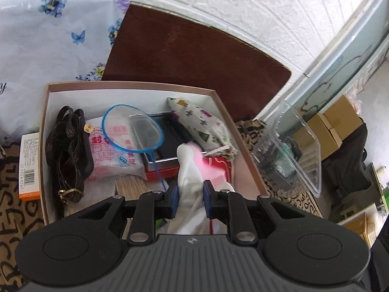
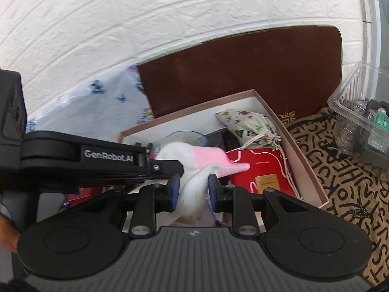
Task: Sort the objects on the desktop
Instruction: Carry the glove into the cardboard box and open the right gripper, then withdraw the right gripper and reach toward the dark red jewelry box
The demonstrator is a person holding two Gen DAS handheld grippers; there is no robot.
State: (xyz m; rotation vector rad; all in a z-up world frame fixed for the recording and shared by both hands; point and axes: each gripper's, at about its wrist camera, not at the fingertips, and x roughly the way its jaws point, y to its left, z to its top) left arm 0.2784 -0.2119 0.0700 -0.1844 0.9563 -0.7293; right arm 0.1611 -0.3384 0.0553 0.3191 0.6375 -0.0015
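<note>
White-and-pink sock [image 1: 188, 170] is being gripped by both the left claw [image 1: 190, 200] and right claw [image 2: 193, 189] over the box [image 1: 245, 160].

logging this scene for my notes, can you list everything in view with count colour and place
white and pink fabric sock: 1, held over the box by both grippers
shallow cardboard box: 1, pinkish rim, white inside, on the patterned cloth
brown strap bag: 1, box's left side
blue-rimmed mesh net: 1, box middle
floral cloth drawstring pouch: 1, box back right
red paper bag: 1, box right
clear plastic tray: 1, right of box
orange-edged white carton: 1, left of box
left gripper: shut on sock
right gripper: shut on sock
</note>
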